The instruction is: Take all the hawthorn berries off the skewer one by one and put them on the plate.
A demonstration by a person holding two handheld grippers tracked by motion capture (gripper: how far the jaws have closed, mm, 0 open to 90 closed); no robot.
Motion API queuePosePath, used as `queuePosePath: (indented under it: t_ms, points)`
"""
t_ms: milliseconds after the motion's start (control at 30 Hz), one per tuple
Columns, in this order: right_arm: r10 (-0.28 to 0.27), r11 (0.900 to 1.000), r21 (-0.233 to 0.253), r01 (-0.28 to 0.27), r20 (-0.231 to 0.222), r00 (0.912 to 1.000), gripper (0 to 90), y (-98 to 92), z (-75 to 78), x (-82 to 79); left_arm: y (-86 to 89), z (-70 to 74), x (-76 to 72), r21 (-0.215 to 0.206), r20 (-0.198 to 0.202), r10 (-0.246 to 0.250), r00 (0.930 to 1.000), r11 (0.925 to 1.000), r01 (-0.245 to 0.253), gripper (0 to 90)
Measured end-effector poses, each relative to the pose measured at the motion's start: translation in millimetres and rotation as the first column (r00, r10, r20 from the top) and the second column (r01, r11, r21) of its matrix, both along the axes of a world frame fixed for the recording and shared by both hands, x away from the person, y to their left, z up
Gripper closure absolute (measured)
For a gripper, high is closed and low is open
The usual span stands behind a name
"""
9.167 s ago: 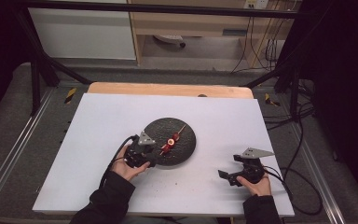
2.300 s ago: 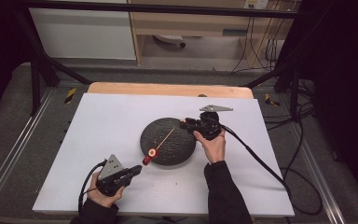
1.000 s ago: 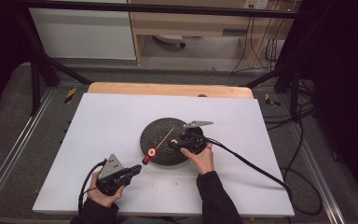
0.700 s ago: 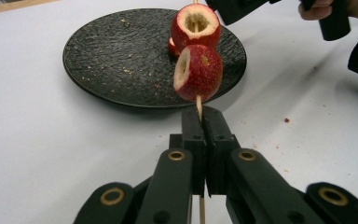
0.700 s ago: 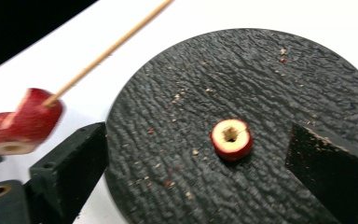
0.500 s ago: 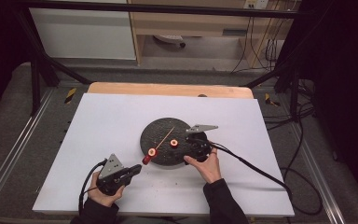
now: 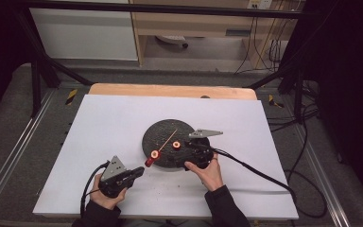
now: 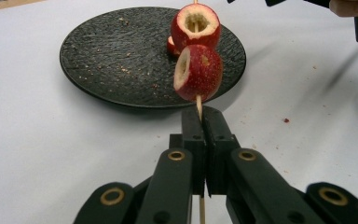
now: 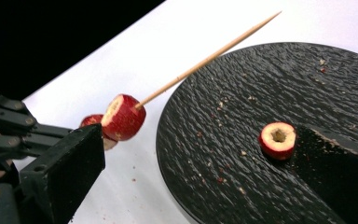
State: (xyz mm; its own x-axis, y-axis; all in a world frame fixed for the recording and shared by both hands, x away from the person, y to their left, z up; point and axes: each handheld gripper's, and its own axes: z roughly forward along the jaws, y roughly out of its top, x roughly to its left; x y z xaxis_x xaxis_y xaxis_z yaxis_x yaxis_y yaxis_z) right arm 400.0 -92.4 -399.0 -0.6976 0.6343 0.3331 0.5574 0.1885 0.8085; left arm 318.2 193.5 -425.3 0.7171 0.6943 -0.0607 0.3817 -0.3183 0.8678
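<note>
White sheet covers the worktop (image 7: 123, 118); behind it a dim room w/ shelves and cables. Black plate (image 7: 158, 132) sits approx. at the worktop centre.

Left gripper (image 8: 200, 122), near the front edge, left of centre, has its jaws closed tight on the blunt end of a wooden skewer (image 9: 205, 58). Skewer slopes up and away over the plate rim, w/ two cored red fruit pieces (image 8: 198, 72) threaded low on it, just beyond the jaws.

What changed: a moment ago the right gripper (image 7: 179, 145) was at the plate's far right side; now it has come back toward the front right part of the plate and stands around the third fruit piece (image 9: 277, 140), which lies flat on the plate, hole up. Jaws are wide apart, one seems touching the piece, the other well away – not gripping yet.

Judgement: task seems to be threading fruit on the skewer; two done, and this move sets up the pick of no. 3. Next needs closing gently on the soft ring, then aligning its hole w/ the skewer point.
</note>
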Motion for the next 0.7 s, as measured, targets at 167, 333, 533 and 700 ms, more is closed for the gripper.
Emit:
queuePosePath:
  t_ms: [167, 333, 533, 700]
  points:
    - [0.010, 1.000, -0.003, -0.010, -0.002, 1.0000, 4.2, 5.6, 2.3, -1.0, -0.3, 0.4, 0.2, -0.001, 0.001, 0.001, 1.0000, 1.0000, -0.001, 88.4]
    - [0.024, 1.000, 0.006, -0.024, 0.003, 0.9997, 6.0, 14.8, 4.4, -1.2, -0.7, 0.9, 0.0, -0.002, 0.005, 0.001, 1.0000, 1.0000, -0.001, 88.4]
    - [0.044, 0.999, 0.015, -0.044, 0.008, 0.9990, 11.3, 27.3, 5.1, -1.5, -1.3, 1.5, -0.5, -0.004, 0.007, 0.001, 1.0000, 1.0000, -0.001, 88.4]
    - [0.060, 0.997, 0.049, -0.061, 0.010, 0.9981, 21.3, 35.6, 4.6, -2.0, -2.2, 1.9, -1.0, -0.004, 0.010, -0.001, 0.9999, 1.0000, 0.001, 88.4]
